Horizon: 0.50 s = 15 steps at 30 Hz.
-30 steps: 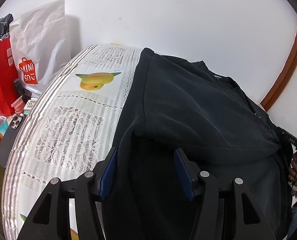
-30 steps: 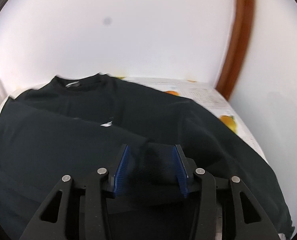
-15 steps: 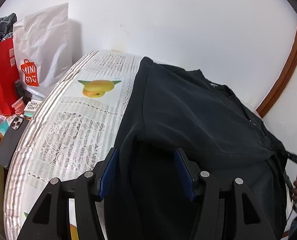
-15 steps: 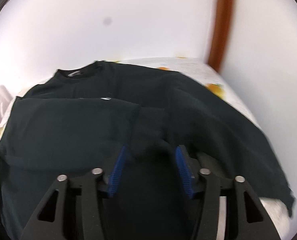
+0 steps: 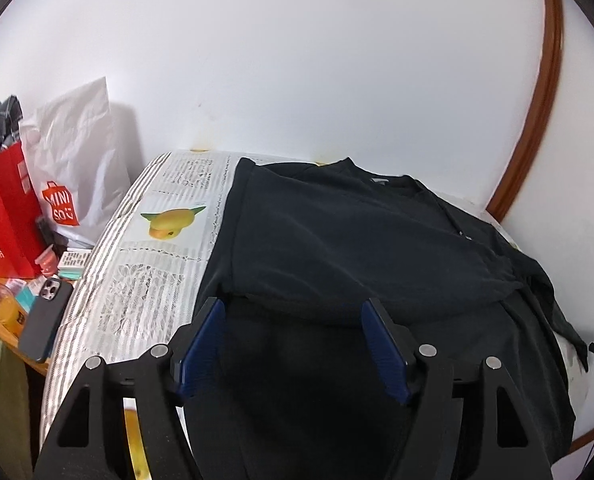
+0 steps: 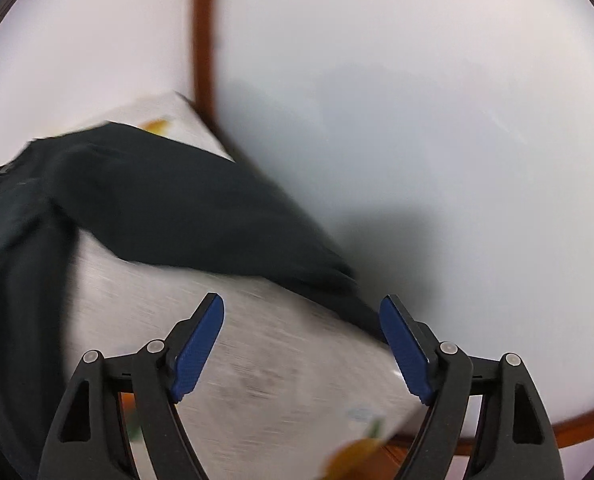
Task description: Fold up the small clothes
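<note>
White Miniso bag (image 5: 77,168) leans on the wall, red bag (image 5: 7,220) beside it, phone (image 5: 43,320) at the lace tablecloth (image 5: 145,292) edge.

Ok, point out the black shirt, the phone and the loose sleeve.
black shirt (image 5: 357,240): left wrist view, middle of the folded body.
phone (image 5: 45,316): left wrist view, its dark back.
loose sleeve (image 6: 201,216): right wrist view, mid-sleeve.

A black long-sleeved shirt (image 5: 349,240) lies on a lace-patterned tablecloth with fruit prints (image 5: 145,280), its collar toward the wall and one sleeve (image 6: 217,216) stretched toward the table's right corner. Left of the table a white paper shopping bag (image 5: 77,164) stands behind a red paper bag (image 5: 7,216), with a dark-cased phone (image 5: 45,320) lying nearer, beside the table edge.
</note>
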### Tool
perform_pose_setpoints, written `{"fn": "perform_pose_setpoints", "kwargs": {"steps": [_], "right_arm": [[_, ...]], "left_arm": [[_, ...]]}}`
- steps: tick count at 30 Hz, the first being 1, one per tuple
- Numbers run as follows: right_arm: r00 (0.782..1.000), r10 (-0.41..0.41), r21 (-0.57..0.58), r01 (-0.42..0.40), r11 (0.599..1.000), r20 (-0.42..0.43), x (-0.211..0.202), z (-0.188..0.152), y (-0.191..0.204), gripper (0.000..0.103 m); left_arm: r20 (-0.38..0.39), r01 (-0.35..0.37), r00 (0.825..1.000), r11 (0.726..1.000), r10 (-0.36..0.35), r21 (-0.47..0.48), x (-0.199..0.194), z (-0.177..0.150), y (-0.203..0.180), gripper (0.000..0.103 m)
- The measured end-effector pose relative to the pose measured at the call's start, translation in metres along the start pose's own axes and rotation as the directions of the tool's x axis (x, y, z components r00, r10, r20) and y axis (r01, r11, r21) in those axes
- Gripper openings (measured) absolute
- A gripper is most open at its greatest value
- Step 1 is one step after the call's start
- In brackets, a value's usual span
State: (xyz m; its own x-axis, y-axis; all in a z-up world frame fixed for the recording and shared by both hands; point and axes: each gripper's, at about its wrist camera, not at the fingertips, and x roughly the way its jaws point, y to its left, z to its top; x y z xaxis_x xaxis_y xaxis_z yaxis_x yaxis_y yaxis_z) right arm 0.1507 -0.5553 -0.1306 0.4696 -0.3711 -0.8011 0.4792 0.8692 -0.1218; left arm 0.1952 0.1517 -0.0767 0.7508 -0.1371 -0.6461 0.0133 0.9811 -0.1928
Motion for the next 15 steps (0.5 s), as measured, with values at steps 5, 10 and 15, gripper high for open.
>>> {"fn": "perform_pose_setpoints", "kwargs": {"steps": [5, 10, 15], "right_arm": [[1.000, 0.005, 0.003, -0.005, 1.000, -0.022, 0.034, -0.006, -0.032, 0.080], [0.998, 0.066, -0.001, -0.066, 0.998, -0.020, 0.055, 0.001, -0.039, 0.080], [0.988, 0.152, -0.005, -0.152, 0.988, -0.002, 0.069, 0.007, -0.030, 0.039]], "left_arm": [[-0.049, -0.002, 0.999, 1.000, 0.003, 0.019, -0.012, -0.011, -0.015, 0.069], [-0.113, -0.011, 0.994, 1.000, 0.010, -0.011, -0.017, -0.033, -0.012, 0.069], [-0.176, -0.075, 0.982, 0.997, 0.072, -0.011, -0.015, -0.056, -0.005, 0.069]]}}
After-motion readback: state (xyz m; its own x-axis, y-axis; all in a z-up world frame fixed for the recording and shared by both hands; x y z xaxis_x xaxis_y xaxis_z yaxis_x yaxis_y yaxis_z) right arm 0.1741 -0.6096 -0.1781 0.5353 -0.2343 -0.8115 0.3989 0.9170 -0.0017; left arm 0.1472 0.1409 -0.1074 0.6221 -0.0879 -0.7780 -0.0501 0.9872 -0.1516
